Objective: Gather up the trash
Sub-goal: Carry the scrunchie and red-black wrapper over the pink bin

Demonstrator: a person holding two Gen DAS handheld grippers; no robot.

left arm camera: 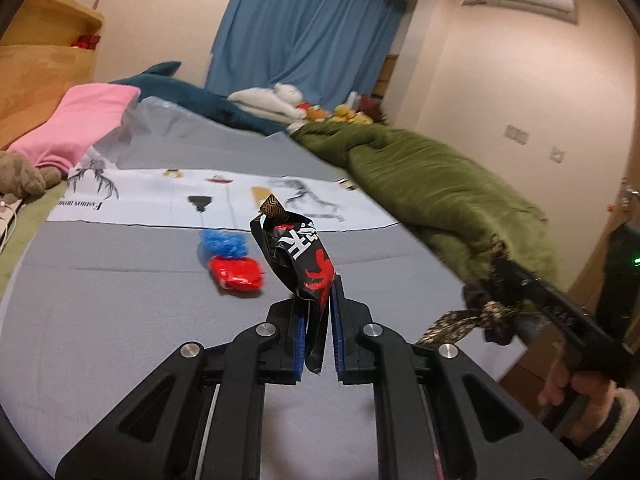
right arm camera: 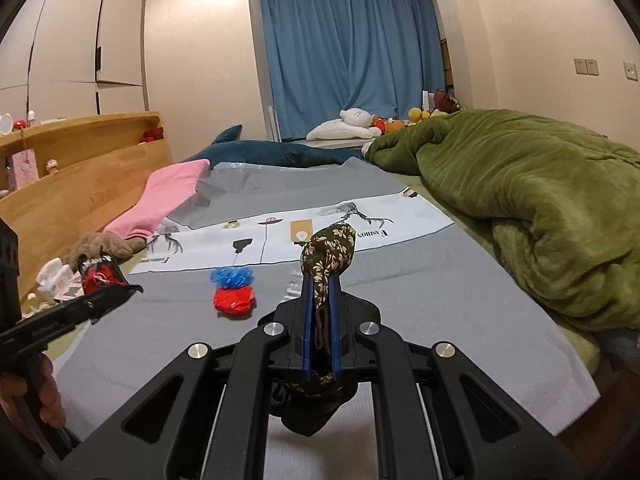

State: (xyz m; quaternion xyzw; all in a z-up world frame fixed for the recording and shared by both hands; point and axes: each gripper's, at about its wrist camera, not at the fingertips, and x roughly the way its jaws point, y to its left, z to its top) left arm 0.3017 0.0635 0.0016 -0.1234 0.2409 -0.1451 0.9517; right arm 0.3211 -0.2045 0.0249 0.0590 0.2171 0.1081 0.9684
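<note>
Left gripper (left arm camera: 318, 304) is clamped on a black and red snack wrapper (left arm camera: 298, 256), which sticks up crumpled from between the blue pads, lifted clear of the bed. Right gripper (right arm camera: 321, 300) is clamped on a dark floral fabric piece (right arm camera: 330, 252); one end bulges above the pads, the rest hangs out behind them.

Surroundings, big to small:
- grey sheet (right arm camera: 420, 292) covers the bed, with a white printed band (right arm camera: 280, 236) running across it from side to side
- green blanket (right arm camera: 540, 208) bunched along the bed's right edge
- blue curtain (right arm camera: 348, 52) on the far wall
- wooden headboard shelf (right arm camera: 80, 168) along the left edge, small items on it too tiny to name
- blue shark plush (right arm camera: 272, 152) and white plush (right arm camera: 348, 126) at the far end
- pink pillow (right arm camera: 168, 196) near the far left corner, brown plush (right arm camera: 104, 246) just before it

Still on the sheet mid-bed: blue crumpled wrapper (right arm camera: 232, 276) touching a red crumpled wrapper (right arm camera: 234, 300), just before the white band. Nothing stands between them and the grippers.

Both grippers tilt slightly down, side by side, each held by a hand (left arm camera: 576, 390) at its handle.
</note>
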